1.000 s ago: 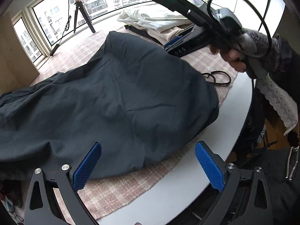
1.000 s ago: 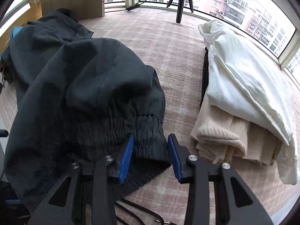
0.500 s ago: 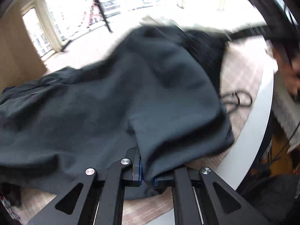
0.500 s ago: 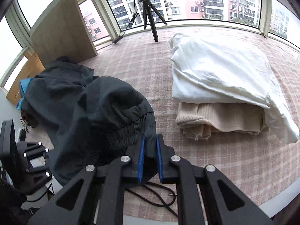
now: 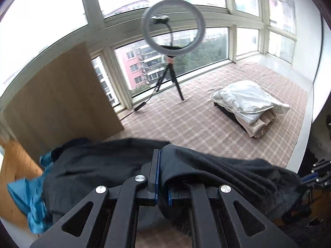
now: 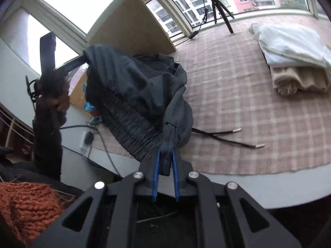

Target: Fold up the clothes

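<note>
I have the dark trousers (image 6: 144, 95) pinched at the elastic waistband in both tongs: right gripper (image 6: 165, 161) lower centre, left gripper (image 5: 162, 175) clamped narrow on the other end. They hang above the checked cloth (image 6: 248, 103). Next, I judge, spread and lay flat.

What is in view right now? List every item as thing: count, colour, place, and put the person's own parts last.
dark garment: one, charcoal, lifted over the near table edge
folded stack: one, white over beige, far right on the cloth
checked cloth: one, pink, covering the table
drawstrings: two, black, trailing on the cloth
ring light: one, white, on a tripod by the window
board: one, tan, leaning left
blue fabric: one, teal, left edge
left gripper: one, black, shut on the dark garment
right gripper: one, black, shut on its waistband
</note>
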`<state>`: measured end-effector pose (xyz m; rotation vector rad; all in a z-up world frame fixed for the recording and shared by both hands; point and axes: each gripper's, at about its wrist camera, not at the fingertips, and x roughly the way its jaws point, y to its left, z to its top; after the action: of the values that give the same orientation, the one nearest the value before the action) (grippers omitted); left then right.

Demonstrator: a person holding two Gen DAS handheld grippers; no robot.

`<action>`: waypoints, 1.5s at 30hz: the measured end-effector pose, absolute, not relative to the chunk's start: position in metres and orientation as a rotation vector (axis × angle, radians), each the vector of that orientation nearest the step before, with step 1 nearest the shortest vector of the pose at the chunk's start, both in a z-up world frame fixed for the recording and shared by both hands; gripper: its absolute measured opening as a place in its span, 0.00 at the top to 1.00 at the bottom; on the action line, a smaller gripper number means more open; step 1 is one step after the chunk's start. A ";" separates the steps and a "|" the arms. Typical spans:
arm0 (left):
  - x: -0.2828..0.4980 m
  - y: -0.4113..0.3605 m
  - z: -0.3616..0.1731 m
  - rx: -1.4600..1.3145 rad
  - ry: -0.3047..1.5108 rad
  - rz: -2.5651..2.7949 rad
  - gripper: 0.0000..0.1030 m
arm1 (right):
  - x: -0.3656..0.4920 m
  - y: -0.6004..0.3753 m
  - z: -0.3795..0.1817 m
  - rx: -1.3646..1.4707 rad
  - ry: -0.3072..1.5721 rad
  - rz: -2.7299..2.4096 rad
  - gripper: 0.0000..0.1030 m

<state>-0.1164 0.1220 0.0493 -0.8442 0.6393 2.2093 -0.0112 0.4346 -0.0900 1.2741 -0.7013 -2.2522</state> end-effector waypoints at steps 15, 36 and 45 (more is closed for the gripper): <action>-0.147 0.312 -0.064 -1.079 0.806 1.790 0.74 | -0.010 0.524 -0.109 1.481 -0.624 -2.626 0.50; -0.135 -0.149 -0.075 -1.526 0.390 2.581 0.54 | -0.235 0.476 -0.224 1.678 -0.679 -2.438 0.68; -0.173 -0.134 -0.113 -1.402 0.564 2.490 0.54 | -0.171 0.482 -0.136 1.383 -0.734 -2.694 0.99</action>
<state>-0.1731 -0.1337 -0.1130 -1.4020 0.5638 2.4898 -0.1712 0.4822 -0.1363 1.3832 -0.7338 -2.6941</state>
